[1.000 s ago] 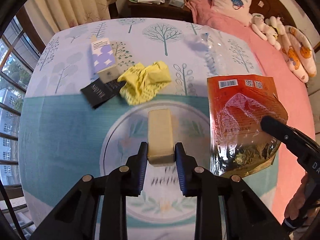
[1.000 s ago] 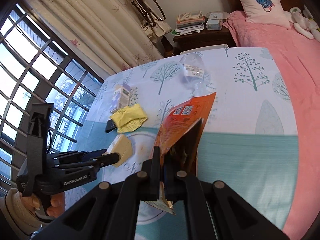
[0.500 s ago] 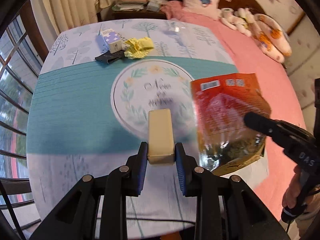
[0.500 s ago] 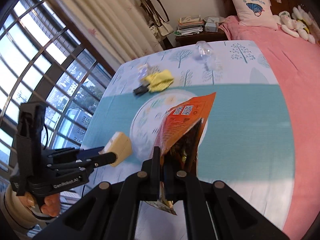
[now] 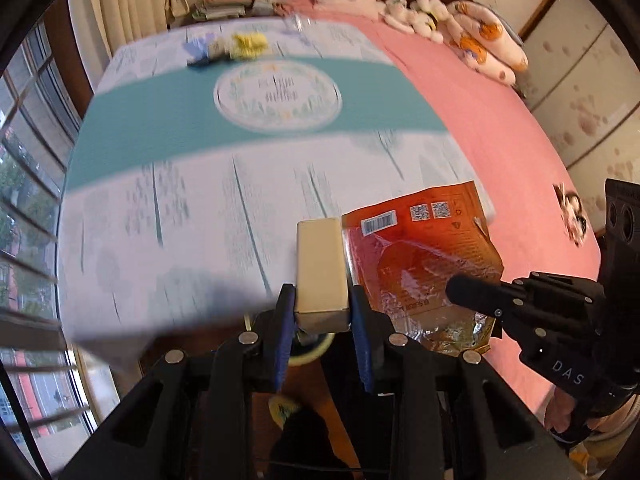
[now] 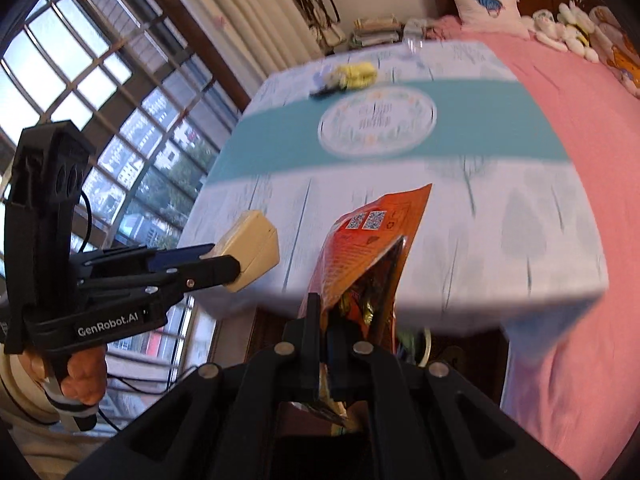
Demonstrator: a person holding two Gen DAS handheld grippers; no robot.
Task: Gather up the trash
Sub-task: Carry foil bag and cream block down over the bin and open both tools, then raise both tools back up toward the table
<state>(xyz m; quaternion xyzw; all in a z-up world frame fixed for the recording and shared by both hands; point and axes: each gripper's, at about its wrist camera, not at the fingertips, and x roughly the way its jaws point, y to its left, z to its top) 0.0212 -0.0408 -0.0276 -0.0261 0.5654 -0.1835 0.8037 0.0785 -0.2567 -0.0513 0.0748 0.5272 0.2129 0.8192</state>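
Note:
My left gripper [image 5: 322, 308] is shut on a cream box [image 5: 320, 268], held in the air past the table's near edge; it also shows in the right wrist view [image 6: 252, 250]. My right gripper [image 6: 326, 356] is shut on the rim of an orange snack bag [image 6: 368, 248], open end toward me; the bag hangs just right of the box in the left wrist view [image 5: 420, 264]. A yellow crumpled wrapper [image 5: 248, 44], a small purple-white carton [image 5: 198, 50] and a clear plastic piece [image 5: 298, 24] lie at the table's far end.
The table [image 5: 160, 208] has a teal-and-white tree cloth. A pink bed [image 5: 480, 112] with pillow and soft toys runs along the right. A window [image 6: 80, 80] and curtains are on the left. A round rim [image 5: 316, 350] shows below, by the floor.
Both grippers have pulled back from the table with the box and the bag, now past its near edge and lower. The remaining trash looks farther away.

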